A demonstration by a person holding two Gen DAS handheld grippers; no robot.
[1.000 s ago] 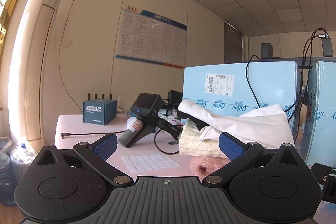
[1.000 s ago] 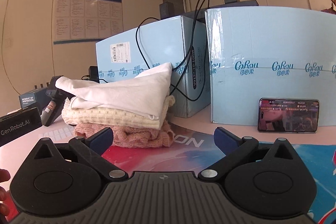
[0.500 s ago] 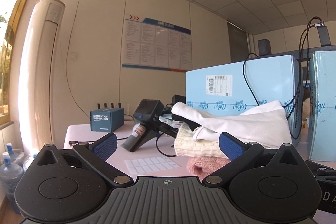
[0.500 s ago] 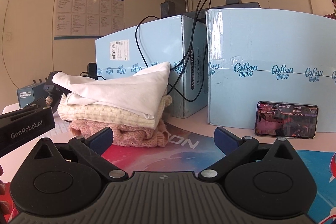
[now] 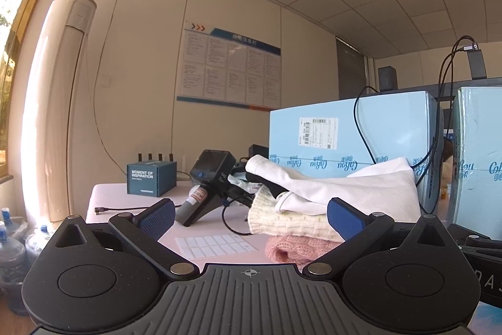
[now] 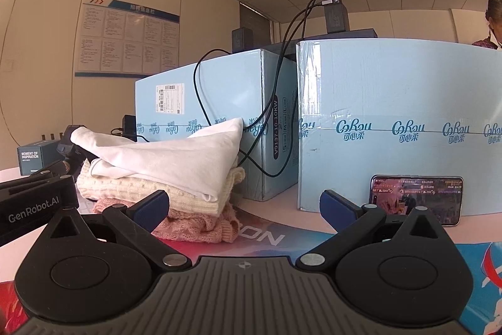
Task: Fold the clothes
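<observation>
A stack of folded clothes stands on the table: a white top garment [image 5: 354,190] [image 6: 175,162], a cream knit [image 5: 291,220] [image 6: 188,193] under it and a pink knit [image 5: 295,248] [image 6: 200,225] at the bottom. My left gripper [image 5: 251,217] is open and empty, short of the stack's left end. My right gripper [image 6: 244,209] is open and empty too, in front of the stack's right end. The left gripper's black body [image 6: 34,203] shows at the left of the right wrist view.
Two light-blue cartons [image 6: 219,115] [image 6: 401,127] stand behind the stack with black cables [image 6: 200,102] draped over them. A phone [image 6: 417,200] leans on the right carton. A black handheld device [image 5: 207,184], a small teal box [image 5: 150,182] and a label sheet [image 5: 213,245] lie left.
Both grippers have tilted upward a little, so the stack and table sit lower in each view. The left gripper's body has risen further into the right wrist view. Jaws stayed open.
</observation>
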